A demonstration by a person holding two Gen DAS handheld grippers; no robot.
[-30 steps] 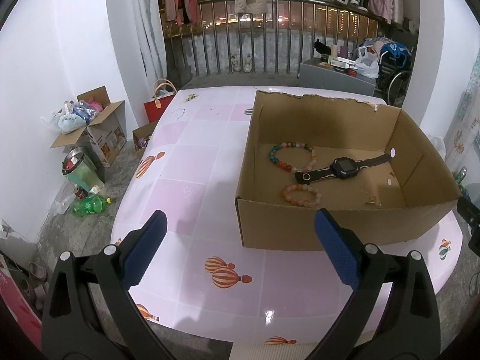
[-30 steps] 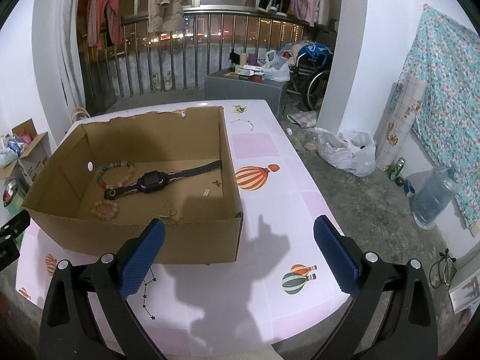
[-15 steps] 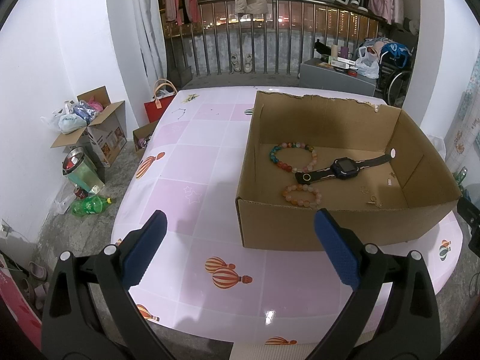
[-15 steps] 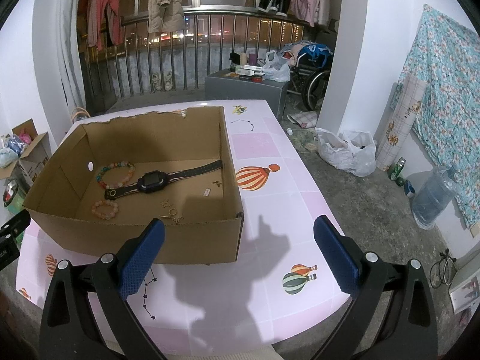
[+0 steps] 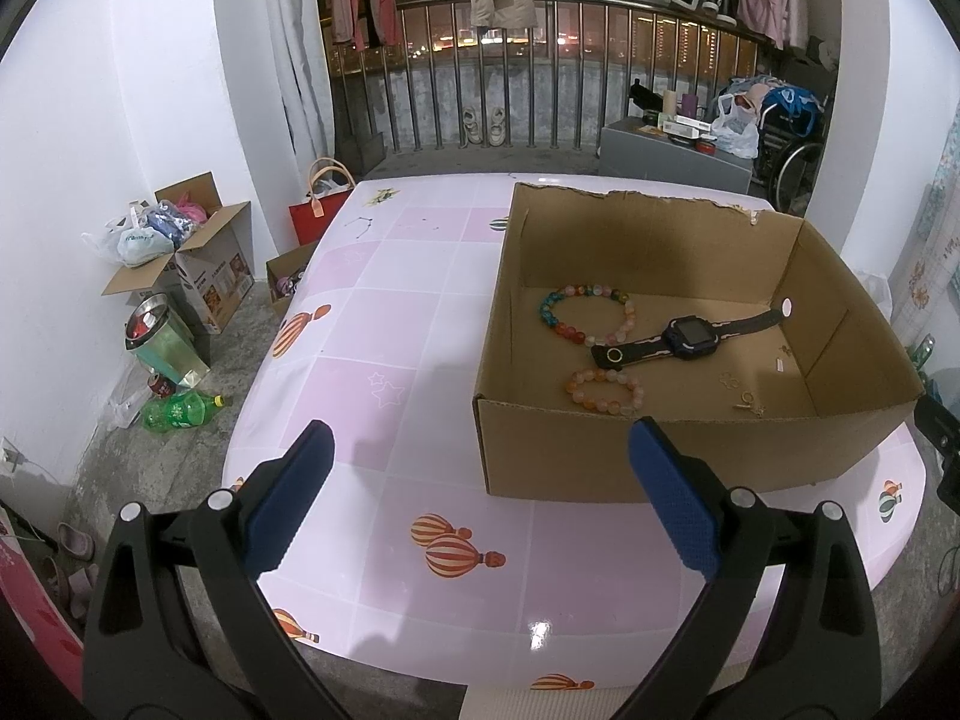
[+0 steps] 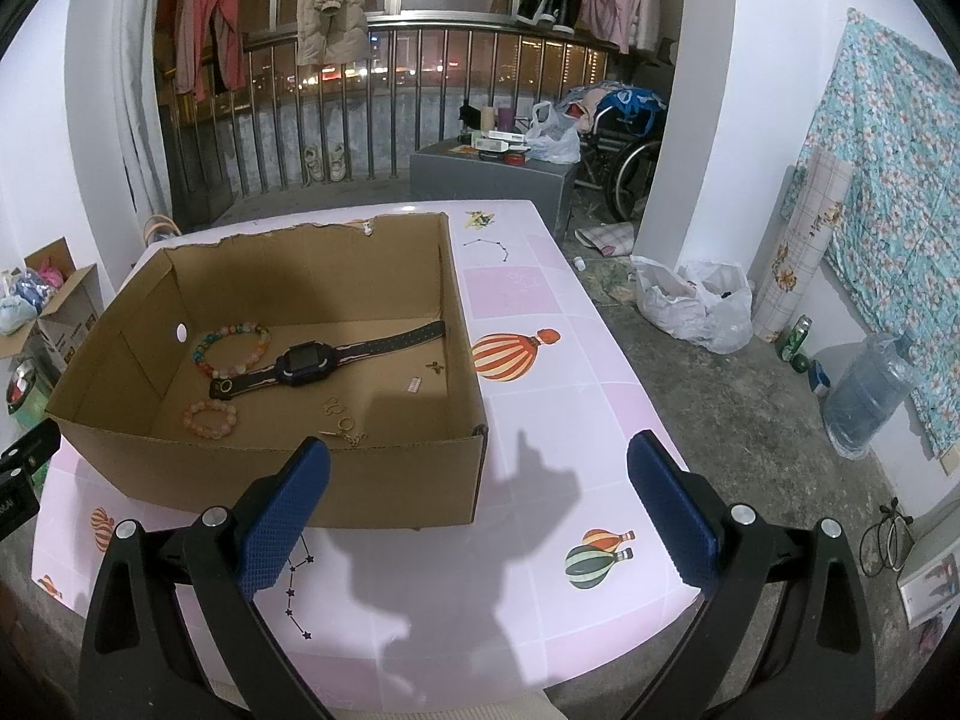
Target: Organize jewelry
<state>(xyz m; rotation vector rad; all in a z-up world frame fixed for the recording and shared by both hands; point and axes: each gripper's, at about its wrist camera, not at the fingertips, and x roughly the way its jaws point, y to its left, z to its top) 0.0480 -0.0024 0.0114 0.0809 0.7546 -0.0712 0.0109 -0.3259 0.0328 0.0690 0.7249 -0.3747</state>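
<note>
Left wrist view: the left gripper (image 5: 477,495) hangs released, jaws spread wide and holding nothing, low in the frame above the near edge of the pink table (image 5: 390,324). The cardboard box (image 5: 660,462) fills the right half; its near wall stands just beyond the right finger. Inside lie a multicolour bead bracelet (image 5: 585,315), a dark watch (image 5: 690,337) and a smaller peach bracelet (image 5: 605,391). Bare tabletop stretches left of the box.

Right wrist view: the right gripper (image 6: 477,501) is likewise released and holding nothing. The box sits centre-left, its near right corner between the fingers. Small gold pieces (image 6: 345,426) rest near the front wall. Open table runs along the box's right side.
</note>
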